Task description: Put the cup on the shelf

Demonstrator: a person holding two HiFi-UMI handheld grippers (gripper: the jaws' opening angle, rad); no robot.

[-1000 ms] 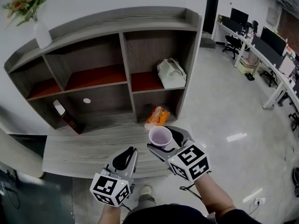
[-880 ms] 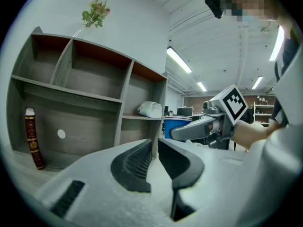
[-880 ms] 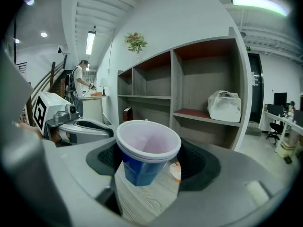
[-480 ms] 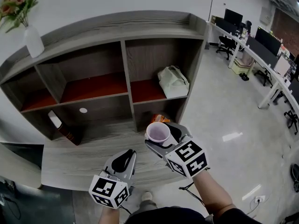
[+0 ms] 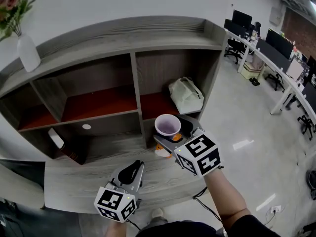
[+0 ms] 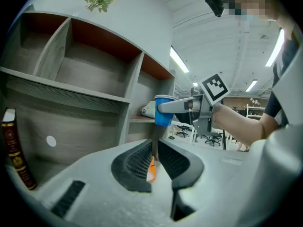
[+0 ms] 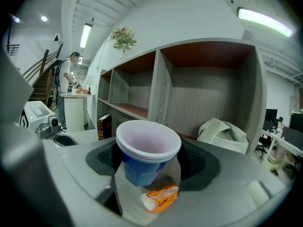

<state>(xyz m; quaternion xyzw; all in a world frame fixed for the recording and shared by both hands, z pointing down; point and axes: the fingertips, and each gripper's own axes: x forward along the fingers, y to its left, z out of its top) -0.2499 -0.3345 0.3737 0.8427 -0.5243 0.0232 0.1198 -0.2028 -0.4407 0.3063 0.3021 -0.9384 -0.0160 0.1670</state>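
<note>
My right gripper (image 5: 170, 132) is shut on a blue cup (image 5: 168, 126) with a pale lilac inside, held upright in the air before the grey wooden shelf unit (image 5: 133, 73). In the right gripper view the cup (image 7: 147, 156) sits between the jaws, facing the right-hand compartments of the shelf unit (image 7: 163, 86). The left gripper view shows the cup (image 6: 164, 110) from the side, in front of the shelf unit (image 6: 85, 96). My left gripper (image 5: 131, 172) hangs lower left, shut and empty, its jaws (image 6: 154, 157) nearly touching.
A white bag (image 5: 187, 95) lies in the middle right compartment. An orange packet (image 7: 160, 196) lies below the cup on the low ledge. A dark book (image 5: 64, 147) leans at lower left; a vase with flowers (image 5: 24, 48) tops the unit. Office desks (image 5: 276, 58) stand right.
My right gripper has carried the cup up and forward toward the shelf's right compartments. The left gripper has stayed low and shut.
</note>
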